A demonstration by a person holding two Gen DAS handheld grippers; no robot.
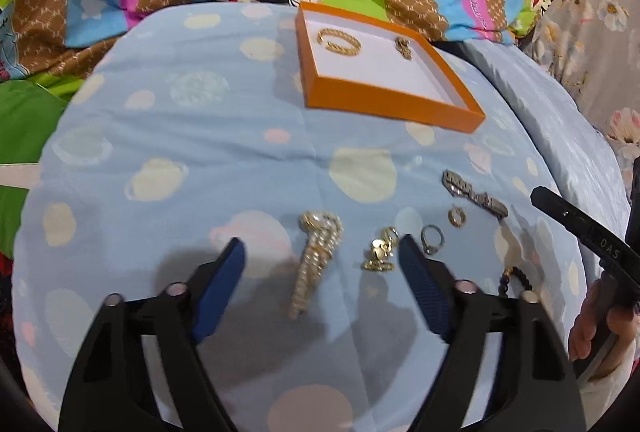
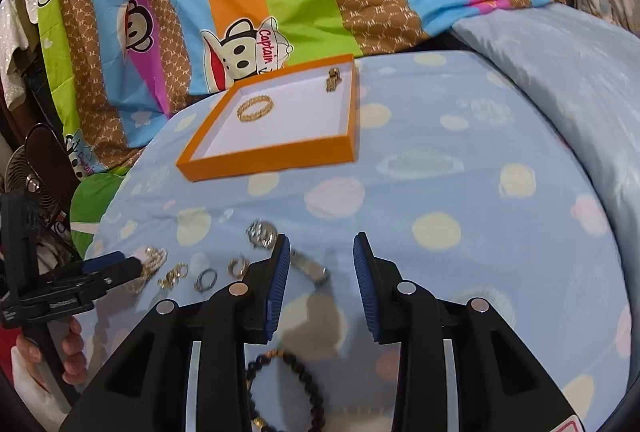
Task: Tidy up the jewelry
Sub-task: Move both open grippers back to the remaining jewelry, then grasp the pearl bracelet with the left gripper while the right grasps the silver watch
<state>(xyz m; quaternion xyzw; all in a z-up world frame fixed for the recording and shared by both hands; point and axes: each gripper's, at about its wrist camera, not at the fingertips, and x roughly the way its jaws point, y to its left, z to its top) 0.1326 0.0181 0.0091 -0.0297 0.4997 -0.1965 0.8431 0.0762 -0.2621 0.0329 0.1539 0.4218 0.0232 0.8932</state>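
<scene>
Left tongs [image 1: 320, 252] released wide, hanging just above the bed [image 1: 200, 152], with the gold chain bracelet [image 1: 316, 260] lying between the two blue pads and the small gold charm cluster [image 1: 380, 252] just beside the right pad. Right tongs [image 2: 320, 252] also released, grasping nothing, with the silver link bracelet [image 2: 310, 266] partly between the pads and a black bead bracelet [image 2: 288, 384] lower down, under the tool.

Orange tray [image 1: 394, 110] further away on the bed, already with a gold bangle [image 1: 339, 41] and a small gold piece [image 1: 403, 47] inside. Still loose on the cover: a silver ring [image 1: 432, 238] and a small gold hoop [image 1: 457, 216].

Probably the step in hand: picking the gold chain bracelet with the left tongs. Better to lower straight down and to centre on the thick upper bunch, not on the thin tail, because a limp chain slips easily. Advisable to press only lightly into the soft cover, so no fabric is pinched together with the links. Careful with the right pad: charm cluster very near, easy to drag away. Then lift slowly and carry low to a free part of the tray.
</scene>
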